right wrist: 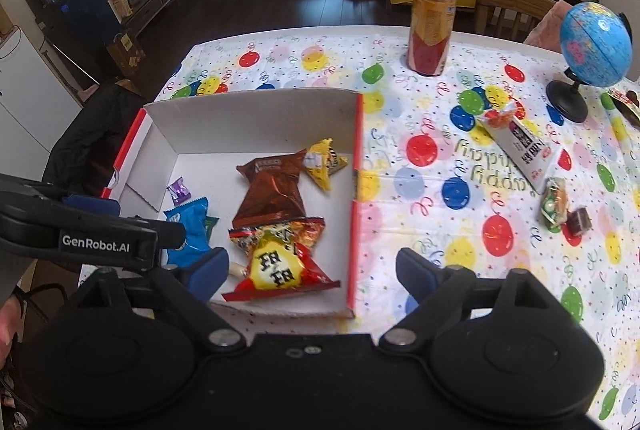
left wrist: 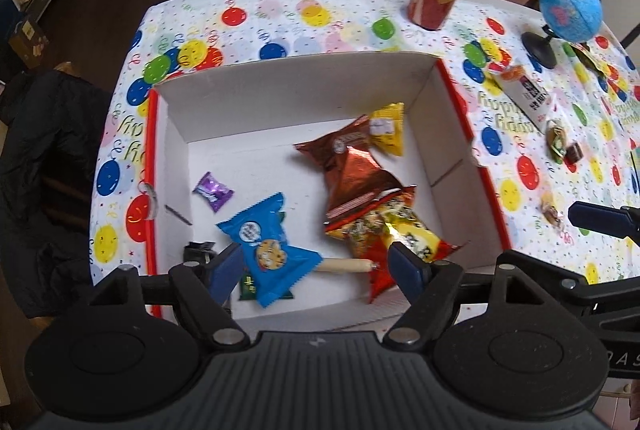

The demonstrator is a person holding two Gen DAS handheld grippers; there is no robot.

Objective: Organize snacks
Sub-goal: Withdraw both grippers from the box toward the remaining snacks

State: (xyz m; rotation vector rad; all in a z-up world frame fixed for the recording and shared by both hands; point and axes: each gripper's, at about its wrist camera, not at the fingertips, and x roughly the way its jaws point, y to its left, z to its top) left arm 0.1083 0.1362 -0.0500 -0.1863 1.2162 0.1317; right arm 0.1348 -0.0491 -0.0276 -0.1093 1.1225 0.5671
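Left gripper (left wrist: 316, 264) fingers wide apart, holding nothing, blue cookie packet (left wrist: 267, 245) between them in the box (left wrist: 296, 89), right gripper (right wrist: 312, 276) fingers also wide, empty, red-yellow snack bag (right wrist: 280, 262) between them

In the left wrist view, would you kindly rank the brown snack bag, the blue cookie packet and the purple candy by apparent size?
1. brown snack bag
2. blue cookie packet, though it lies nearer the camera, so the gap is unsure
3. purple candy, clearly smallest
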